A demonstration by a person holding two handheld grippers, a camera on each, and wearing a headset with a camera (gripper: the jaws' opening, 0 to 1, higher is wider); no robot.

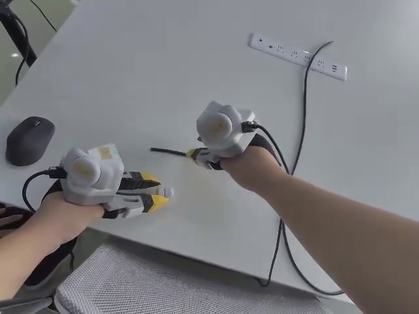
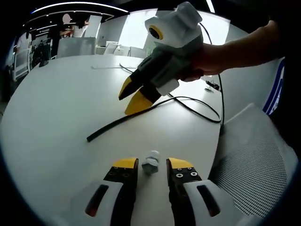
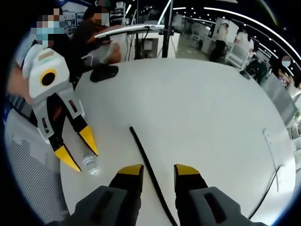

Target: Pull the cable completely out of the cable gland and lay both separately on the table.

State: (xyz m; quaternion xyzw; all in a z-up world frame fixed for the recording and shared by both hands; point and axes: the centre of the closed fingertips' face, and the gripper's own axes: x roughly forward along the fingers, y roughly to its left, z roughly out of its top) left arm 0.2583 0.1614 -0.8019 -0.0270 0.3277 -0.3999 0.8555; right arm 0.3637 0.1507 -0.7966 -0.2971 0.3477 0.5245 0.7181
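At the bottom centre of the left gripper view, the left gripper (image 2: 153, 164) stands with its jaws spread. The cable gland (image 2: 150, 163) lies on the worktop (image 2: 56, 117) in the gap between the tips, with no cable in it. I cannot tell whether either jaw touches it. The gland looks like a small, light, hard plastic fitting with a nut. It would probably roll or skid on the smooth top, so a hold across the flats of the nut seems surest.

Just beyond the gland, the cable (image 2: 141, 115) crosses the middle of that frame, its cut end toward the left. In the right gripper view it runs up between the jaws of the right gripper (image 3: 159, 170) at bottom centre. Those jaws are also spread and are not pinching it. The cable is thin and black, nearly straight near its end and curving farther along. I judge it light and springy, with a jacket that may slip, so it is best taken a little back from the end.

The gland and cable lie apart, so the pull looks done.

Farther off in the head view, a mouse (image 1: 29, 139) sits at the left edge and a power strip (image 1: 298, 57) at the upper right.
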